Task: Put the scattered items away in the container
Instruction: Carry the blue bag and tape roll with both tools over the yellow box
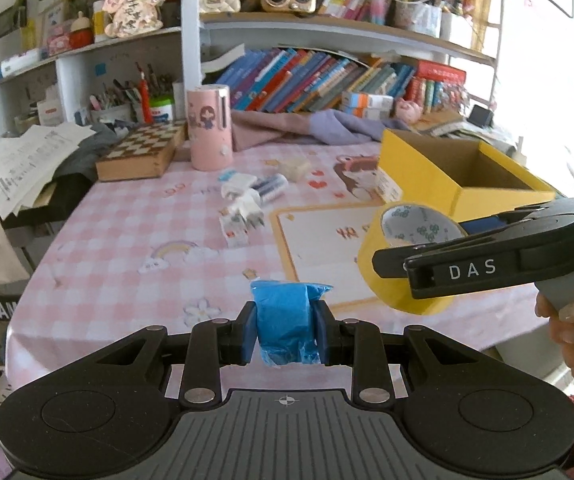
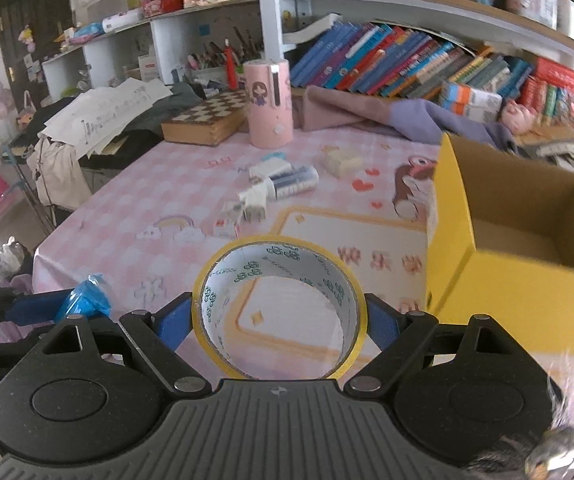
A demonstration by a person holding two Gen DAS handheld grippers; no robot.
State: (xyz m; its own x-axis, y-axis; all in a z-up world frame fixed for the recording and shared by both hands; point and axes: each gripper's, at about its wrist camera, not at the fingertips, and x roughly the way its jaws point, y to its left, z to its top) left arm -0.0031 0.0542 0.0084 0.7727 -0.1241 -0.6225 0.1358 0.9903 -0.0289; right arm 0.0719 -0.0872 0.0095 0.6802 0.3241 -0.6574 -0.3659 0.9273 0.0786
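Observation:
My left gripper (image 1: 285, 330) is shut on a blue plastic-wrapped packet (image 1: 285, 320), held above the table's near edge; the packet also shows in the right wrist view (image 2: 83, 302). My right gripper (image 2: 279, 320) is shut on a yellow tape roll (image 2: 279, 308), held above the table just left of the open yellow box (image 2: 507, 248). The roll (image 1: 403, 256) and the box (image 1: 459, 172) also show in the left wrist view. White plug adapters (image 1: 243, 204), a pack of batteries (image 1: 271, 186) and a small pale block (image 1: 295, 168) lie scattered mid-table.
A pink cylinder holder (image 1: 209, 126) and a wooden chessboard box (image 1: 143, 152) stand at the table's back. Purple cloth (image 1: 307, 128) and bookshelves lie behind. Papers (image 1: 27, 160) are piled to the left. The table has a pink checked cloth (image 1: 127, 248).

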